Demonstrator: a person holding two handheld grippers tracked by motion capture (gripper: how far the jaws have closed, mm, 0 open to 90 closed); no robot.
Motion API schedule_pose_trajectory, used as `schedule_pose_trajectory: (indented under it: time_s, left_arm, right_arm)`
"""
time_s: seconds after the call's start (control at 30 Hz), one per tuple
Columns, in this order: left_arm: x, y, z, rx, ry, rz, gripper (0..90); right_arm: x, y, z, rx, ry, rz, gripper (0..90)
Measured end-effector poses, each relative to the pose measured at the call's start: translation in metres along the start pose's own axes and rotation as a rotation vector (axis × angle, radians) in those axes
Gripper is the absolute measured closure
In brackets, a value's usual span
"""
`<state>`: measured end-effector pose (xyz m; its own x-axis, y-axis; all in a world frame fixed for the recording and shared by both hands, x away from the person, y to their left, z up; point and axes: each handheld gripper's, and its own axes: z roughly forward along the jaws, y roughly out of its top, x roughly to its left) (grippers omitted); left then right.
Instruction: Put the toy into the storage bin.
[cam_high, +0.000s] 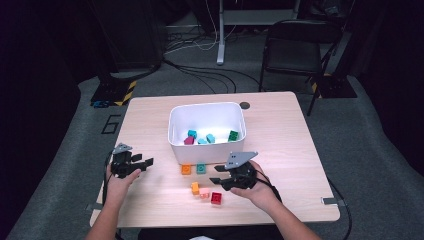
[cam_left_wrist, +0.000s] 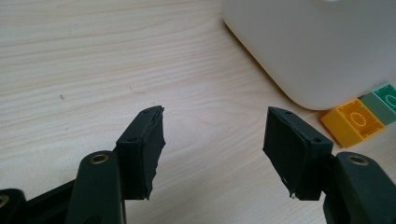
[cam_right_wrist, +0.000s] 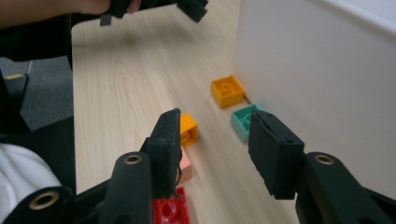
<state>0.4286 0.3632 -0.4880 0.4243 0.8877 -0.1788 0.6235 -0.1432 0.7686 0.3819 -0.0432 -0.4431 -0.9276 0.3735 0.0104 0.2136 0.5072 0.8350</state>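
Note:
My right gripper hovers low over the table just in front of the white bin, jaws open with bare wood between them. Under and left of its jaws lie a small orange brick, a pink brick and a red brick. An orange brick and a teal brick sit against the bin wall. My left gripper rests near the table's left side, open and holding nothing. It faces the bin and the orange brick.
Inside the bin lie several bricks, among them a green one and a magenta one. A black folding chair and cables stand on the floor beyond the table. Bare wood spreads right of the bin.

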Motion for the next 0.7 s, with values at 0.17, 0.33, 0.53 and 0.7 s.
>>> schedule_pose_trajectory:
  time_s: [0.17,0.33,0.53,0.7]
  left_arm:
    - [0.000,0.000,0.002,0.002,-0.003,0.001,37.6]
    - [0.000,0.001,0.002,0.003,-0.004,0.000,37.6]
    - [0.001,0.001,0.001,-0.002,0.000,0.001,37.7]
    - [0.001,0.001,0.001,-0.003,0.001,0.003,37.7]
  right_arm:
    - [0.003,-0.015,0.009,0.029,0.010,0.006,53.7]
    - [0.005,-0.025,0.015,0.045,0.021,0.004,53.8]
    - [0.009,-0.037,0.024,0.086,0.052,-0.005,53.7]
    - [0.013,-0.044,0.032,0.132,0.068,-0.031,50.9]
